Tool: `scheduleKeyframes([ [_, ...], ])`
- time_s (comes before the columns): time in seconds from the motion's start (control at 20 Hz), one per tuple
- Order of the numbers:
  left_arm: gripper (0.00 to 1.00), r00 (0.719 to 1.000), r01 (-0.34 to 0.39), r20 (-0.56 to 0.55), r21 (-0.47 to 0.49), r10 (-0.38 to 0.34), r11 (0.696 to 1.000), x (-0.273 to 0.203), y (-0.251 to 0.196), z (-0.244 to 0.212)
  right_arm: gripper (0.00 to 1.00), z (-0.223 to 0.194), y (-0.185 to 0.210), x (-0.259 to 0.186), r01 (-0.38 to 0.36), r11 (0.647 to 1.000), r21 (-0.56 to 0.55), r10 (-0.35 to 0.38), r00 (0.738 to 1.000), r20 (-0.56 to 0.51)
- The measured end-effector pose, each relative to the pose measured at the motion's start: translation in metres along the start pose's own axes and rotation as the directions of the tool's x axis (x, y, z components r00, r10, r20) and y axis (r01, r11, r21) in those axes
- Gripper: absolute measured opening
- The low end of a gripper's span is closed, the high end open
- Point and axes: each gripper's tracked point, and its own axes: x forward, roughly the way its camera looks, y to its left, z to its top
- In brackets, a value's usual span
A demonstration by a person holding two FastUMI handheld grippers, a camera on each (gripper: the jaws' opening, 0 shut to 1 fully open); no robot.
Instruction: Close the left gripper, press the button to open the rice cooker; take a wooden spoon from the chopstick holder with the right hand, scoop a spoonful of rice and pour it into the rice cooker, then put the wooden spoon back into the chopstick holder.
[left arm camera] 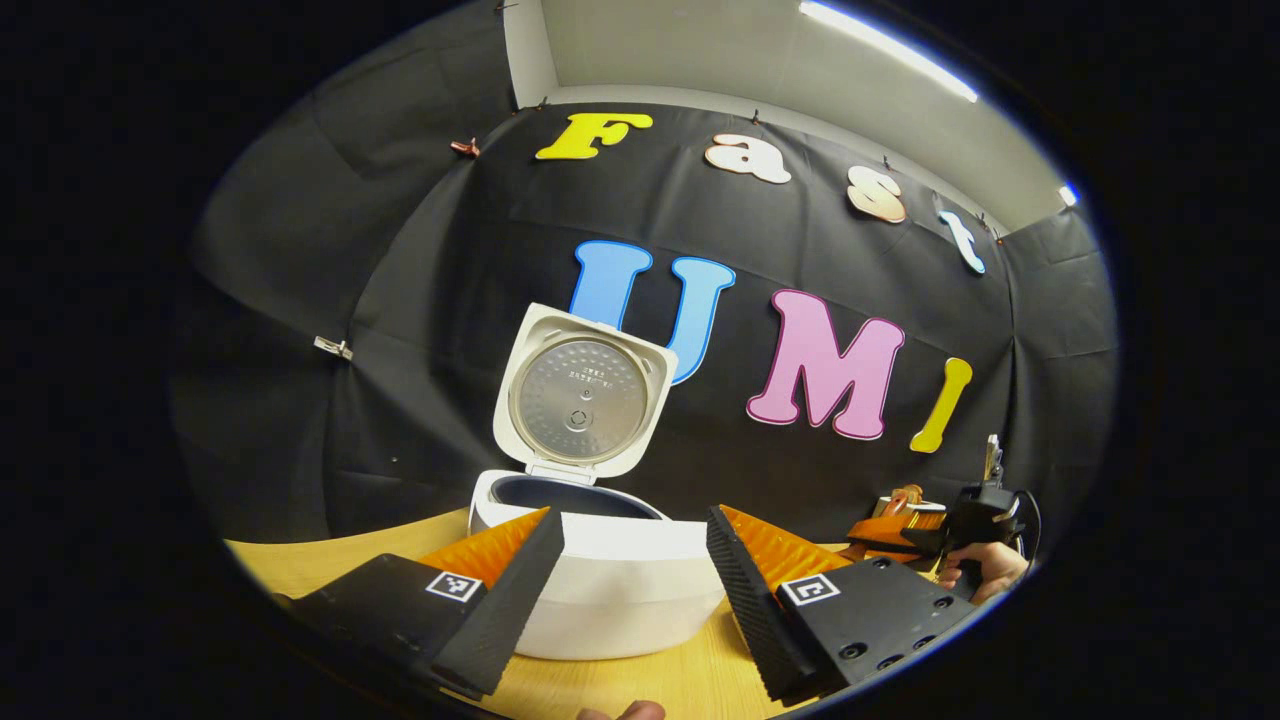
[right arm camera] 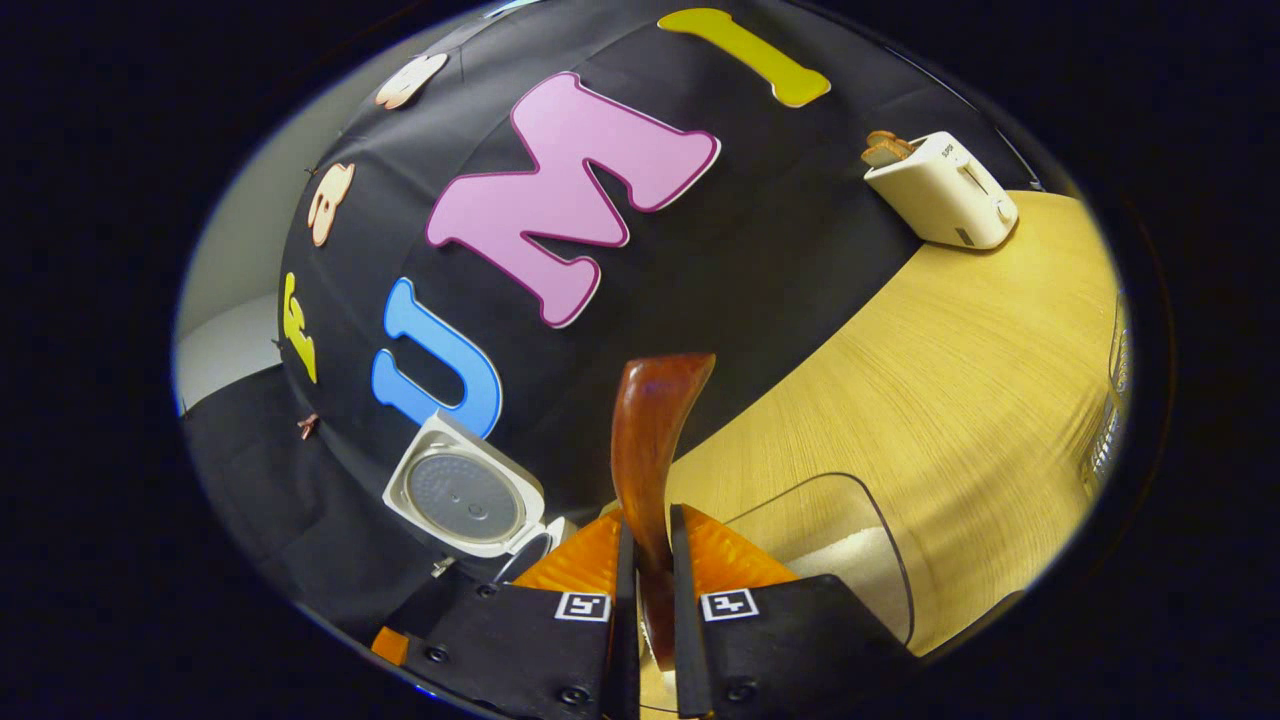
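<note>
- The rice cooker (left arm camera: 600, 590) stands on the wooden table (left arm camera: 330, 560) with its lid (left arm camera: 583, 395) swung up, so the button step looks done.
- The left gripper (left arm camera: 630, 580) hovers just in front of the cooker's body with its fingers spread apart and nothing between them.
- The right gripper (right arm camera: 648, 590) has its two fingers pressed on the handle of the wooden spoon (right arm camera: 650, 440), which sticks up and forward from the grip and leans a little.
- In the left gripper view the right gripper (left arm camera: 975, 525) sits off to the side, held in a hand (left arm camera: 985, 570), near what may be the chopstick holder; I cannot make that out clearly.
- A clear container of rice (right arm camera: 850, 570) sits on the table just beside the right gripper's fingers, with white rice in its bottom.
- A white toaster (right arm camera: 940, 190) stands well apart at the far edge of the table, against the wall.
- Judged from this, the spoon is already taken and the scooping step is in hand.
- The next move calls for tipping the spoon's bowl down into the rice container, then lifting it level so the rice stays on.
- After that the spoon needs to travel over to the open pot and tilt above it; the left gripper near the cooker should keep out of that path.
</note>
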Motion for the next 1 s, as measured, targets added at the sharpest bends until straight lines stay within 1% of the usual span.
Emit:
scheduleKeyframes([
  [0.25, 0.93, 1.000, -0.010, 0.012, -0.006, 0.010, 1.000, -0.002, 0.007, 0.004, 0.18, 0.037, 0.037, 0.005, -0.024, 0.999, 0.032, 0.022, 0.997, 0.077],
  [0.4, 0.93, 1.000, -0.012, 0.014, -0.009, 0.012, 1.000, -0.005, 0.010, 0.007, 0.18, 0.045, 0.068, 0.014, -0.055, 0.998, 0.040, 0.051, 0.995, 0.084],
  [0.5, 0.93, 1.000, -0.018, 0.015, -0.004, 0.018, 1.000, -0.006, 0.014, 0.008, 0.18, 0.044, 0.095, 0.022, -0.095, 0.993, 0.065, 0.090, 0.993, 0.071],
  [0.75, 0.93, 0.998, -0.048, 0.028, -0.016, 0.049, 0.999, -0.011, 0.033, 0.015, 0.18, 0.028, 0.158, 0.053, -0.174, 0.978, 0.113, 0.172, 0.985, 0.033],
  [0.9, 0.93, 0.997, -0.066, 0.026, -0.028, 0.067, 0.997, -0.013, 0.046, 0.014, 0.18, 0.004, 0.197, 0.075, -0.216, 0.970, 0.114, 0.218, 0.976, -0.001],
  [1.0, 0.93, 0.997, -0.079, 0.022, -0.030, 0.079, 0.996, -0.014, 0.052, 0.014, 0.18, -0.020, 0.219, 0.091, -0.244, 0.964, 0.105, 0.248, 0.968, -0.031],
])
